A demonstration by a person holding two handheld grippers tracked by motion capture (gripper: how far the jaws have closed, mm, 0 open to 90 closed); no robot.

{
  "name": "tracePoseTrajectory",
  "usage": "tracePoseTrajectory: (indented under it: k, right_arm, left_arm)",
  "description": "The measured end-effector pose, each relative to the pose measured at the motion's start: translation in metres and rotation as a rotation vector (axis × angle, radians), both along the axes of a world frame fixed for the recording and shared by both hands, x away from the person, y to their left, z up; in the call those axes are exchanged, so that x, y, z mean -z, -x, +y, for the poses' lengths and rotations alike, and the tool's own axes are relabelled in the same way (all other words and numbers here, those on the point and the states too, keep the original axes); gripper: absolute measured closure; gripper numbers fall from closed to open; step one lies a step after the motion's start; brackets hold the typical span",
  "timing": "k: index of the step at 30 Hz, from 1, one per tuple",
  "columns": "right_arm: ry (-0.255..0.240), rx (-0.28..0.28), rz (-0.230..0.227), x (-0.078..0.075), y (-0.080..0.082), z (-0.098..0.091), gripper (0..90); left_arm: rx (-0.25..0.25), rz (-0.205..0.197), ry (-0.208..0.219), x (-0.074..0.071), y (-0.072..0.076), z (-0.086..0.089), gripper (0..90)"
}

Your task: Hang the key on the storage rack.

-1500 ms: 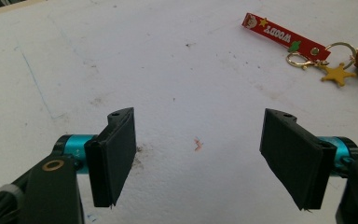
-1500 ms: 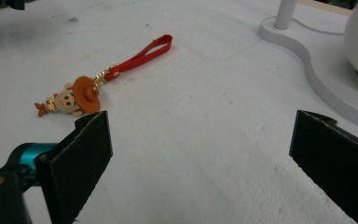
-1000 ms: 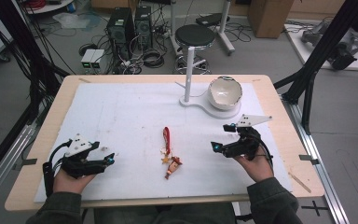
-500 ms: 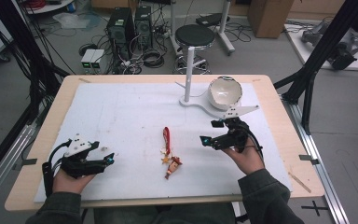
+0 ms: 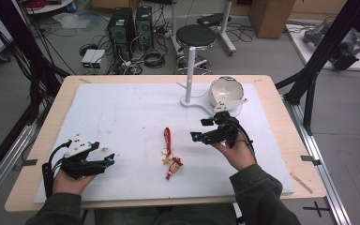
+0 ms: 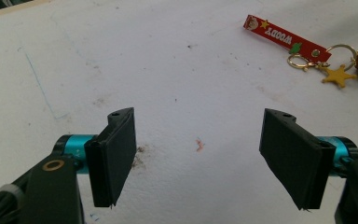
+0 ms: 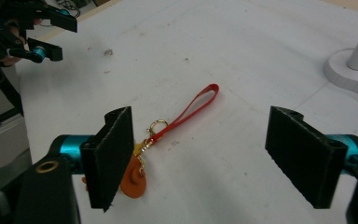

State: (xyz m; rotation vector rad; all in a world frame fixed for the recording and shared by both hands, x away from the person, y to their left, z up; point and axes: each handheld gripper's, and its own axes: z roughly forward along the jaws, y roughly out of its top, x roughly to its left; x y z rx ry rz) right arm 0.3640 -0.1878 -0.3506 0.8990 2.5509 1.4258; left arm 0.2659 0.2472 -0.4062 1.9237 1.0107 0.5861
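Left gripper [image 5: 108, 159]: rests low on the white mat [image 5: 122, 112] at the near left, well apart from the keychain; its jaws stand wide apart with nothing between them, and bare mat lies ahead of them in the left gripper view.
Keychain [image 5: 169, 152]: lies flat near the middle of the mat, its red strap [image 7: 186, 109] loop pointing away from the person, gold ring [image 7: 155, 126] and star charm [image 6: 338, 75] below it, an orange figure [image 7: 134, 179] at the near end.
Right gripper [image 5: 198, 130]: held above the mat just right of the keychain, tilted toward it, jaws wide apart and empty; in the right gripper view the strap lies between them, nearer the left jaw.
Stand and bowl [image 5: 226, 90]: at the far right of the mat, a white post [image 5: 189, 75] on a flat base, untouched.
Step in hand: I judge this the approach to pick up the keychain with the right gripper.
Next move: lower and shift slightly so the strap or ring sits centred between the jaws, then close; the thin, flat strap calls for the tips to reach the mat.
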Motion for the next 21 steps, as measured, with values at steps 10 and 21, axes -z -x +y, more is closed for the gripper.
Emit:
tracePoseTrajectory:
  k: [10,21]
  right_arm:
    - [0.028,-0.029,0.038,0.009,-0.007,0.023,28.8]
    - [0.074,-0.058,0.093,0.026,-0.013,0.051,34.6]
  left_arm:
    - [-0.001,-0.001,0.001,0.0,0.0,0.0,27.6]
    - [0.001,0.001,0.003,0.0,0.0,0.001,27.5]
